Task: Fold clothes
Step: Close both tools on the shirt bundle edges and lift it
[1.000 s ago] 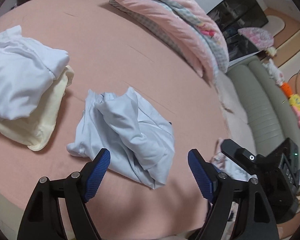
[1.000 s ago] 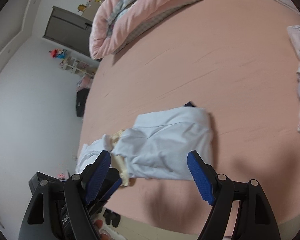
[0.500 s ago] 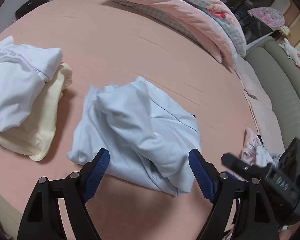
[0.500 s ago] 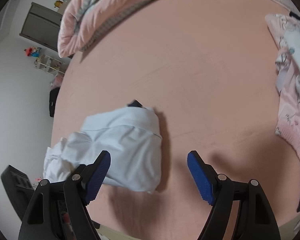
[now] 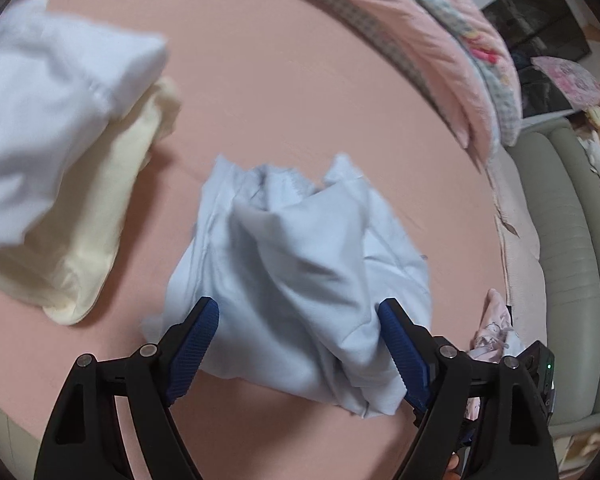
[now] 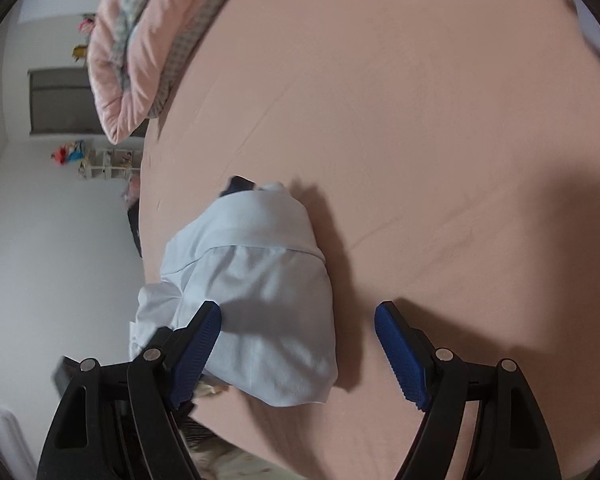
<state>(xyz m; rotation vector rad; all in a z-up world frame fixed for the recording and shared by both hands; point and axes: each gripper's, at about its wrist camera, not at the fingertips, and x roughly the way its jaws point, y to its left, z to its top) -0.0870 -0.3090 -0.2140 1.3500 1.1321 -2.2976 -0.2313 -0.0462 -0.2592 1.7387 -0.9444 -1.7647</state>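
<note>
Your left tool (image 5: pixel 298 340) is spread wide over the crumpled pale blue garment (image 5: pixel 300 272) on the pink bed (image 5: pixel 284 92), gripping nothing. Your right tool (image 6: pixel 298 340) is likewise wide apart and empty, its left finger over the garment's edge.

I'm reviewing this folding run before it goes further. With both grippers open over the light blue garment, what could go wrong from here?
1. The light blue garment lies bunched in overlapping layers, so the left gripper, jaws open, may pinch several layers and fold in wrinkles.
2. The folded stack, white garment on cream garment, sits close beside it; spreading could knock it.
3. The right gripper straddles the garment's edge and may catch only bed sheet.
</note>
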